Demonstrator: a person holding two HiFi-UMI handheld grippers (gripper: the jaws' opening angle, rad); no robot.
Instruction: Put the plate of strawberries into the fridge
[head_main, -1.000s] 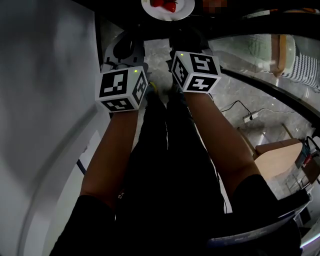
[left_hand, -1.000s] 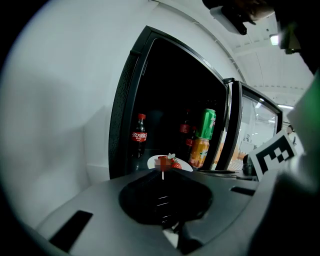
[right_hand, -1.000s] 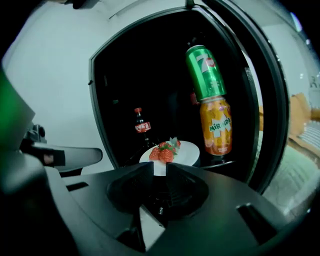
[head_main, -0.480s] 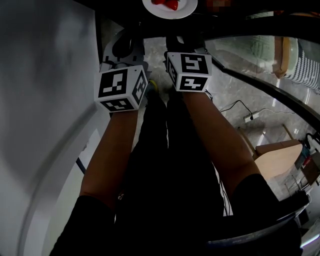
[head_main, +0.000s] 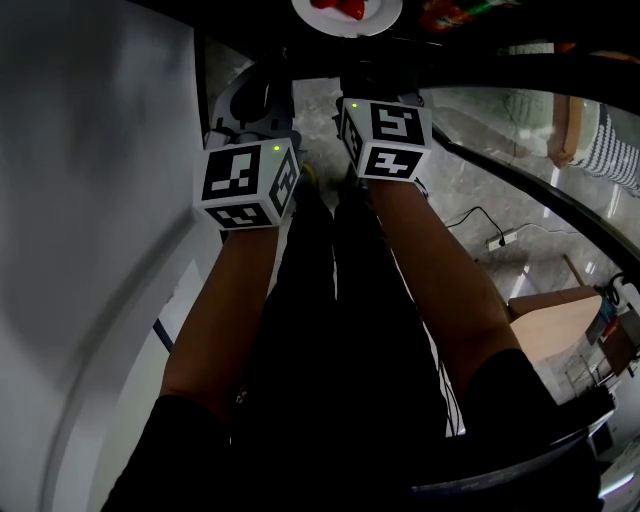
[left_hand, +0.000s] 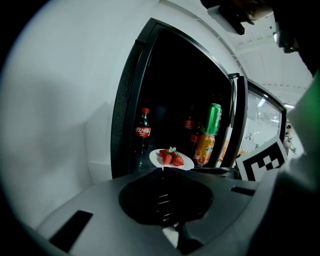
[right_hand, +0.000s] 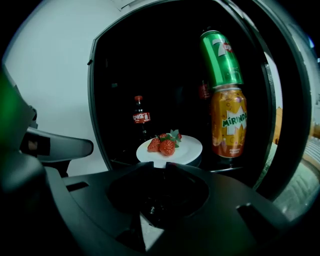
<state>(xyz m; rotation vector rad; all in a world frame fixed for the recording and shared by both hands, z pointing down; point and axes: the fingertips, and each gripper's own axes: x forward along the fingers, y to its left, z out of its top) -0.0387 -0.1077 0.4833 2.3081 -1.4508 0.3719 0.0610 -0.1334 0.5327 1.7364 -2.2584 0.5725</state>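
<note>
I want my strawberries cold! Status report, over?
Right gripper shut on plate of strawberries; left gripper shut, empty. Plate at the open fridge mouth, not yet set down. Cola bottle behind, Mirinda can close on right.

Prob. lab/office rm: drinks fridge (left_hand: 127, 110), marble floor (head_main: 318, 110), pwr strip (head_main: 503, 235), cardboard box (head_main: 555, 325).

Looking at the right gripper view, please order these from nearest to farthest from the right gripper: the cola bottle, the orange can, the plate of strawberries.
1. The white round plate of strawberries, in the centre, gripped at its rim by the right gripper.
2. The orange Mirinda can, to the right.
3. The dark cola bottle with red label, far back on the left.
</note>
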